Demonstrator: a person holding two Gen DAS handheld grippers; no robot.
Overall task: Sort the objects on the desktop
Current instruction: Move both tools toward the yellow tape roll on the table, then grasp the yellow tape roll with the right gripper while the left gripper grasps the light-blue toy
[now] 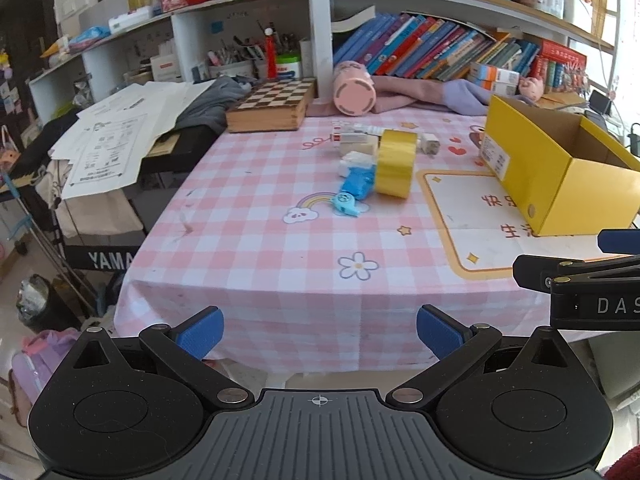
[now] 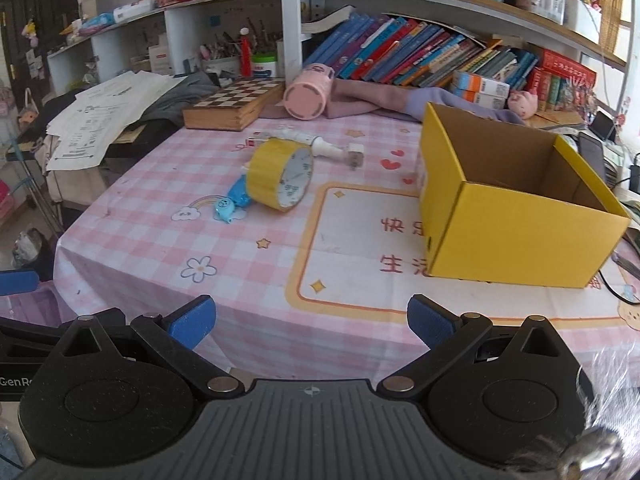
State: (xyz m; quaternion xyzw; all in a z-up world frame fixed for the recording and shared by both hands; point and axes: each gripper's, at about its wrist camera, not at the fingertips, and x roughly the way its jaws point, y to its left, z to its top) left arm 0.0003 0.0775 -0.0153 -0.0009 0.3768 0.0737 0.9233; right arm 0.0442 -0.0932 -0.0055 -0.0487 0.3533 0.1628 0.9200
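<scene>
A yellow tape roll (image 1: 394, 163) (image 2: 280, 174) lies on the pink checked tablecloth (image 1: 256, 240) amid small items: a blue toy (image 1: 358, 184) (image 2: 239, 193), a light blue whistle (image 1: 345, 202) (image 2: 224, 207), a white tube (image 2: 320, 145) and a white plug (image 1: 430, 145) (image 2: 354, 155). An open yellow cardboard box (image 1: 560, 176) (image 2: 512, 216) stands to their right and looks empty. My left gripper (image 1: 320, 334) is open and empty at the table's near edge. My right gripper (image 2: 312, 322) is open and empty, also at the near edge; it also shows in the left wrist view (image 1: 580, 276).
A wooden chessboard box (image 1: 272, 106) (image 2: 236, 102) and a pink cylinder on its side (image 1: 354, 88) (image 2: 308, 92) sit at the back, with purple cloth (image 2: 400, 98) and shelves of books behind. Papers (image 1: 116, 132) pile on a keyboard left of the table.
</scene>
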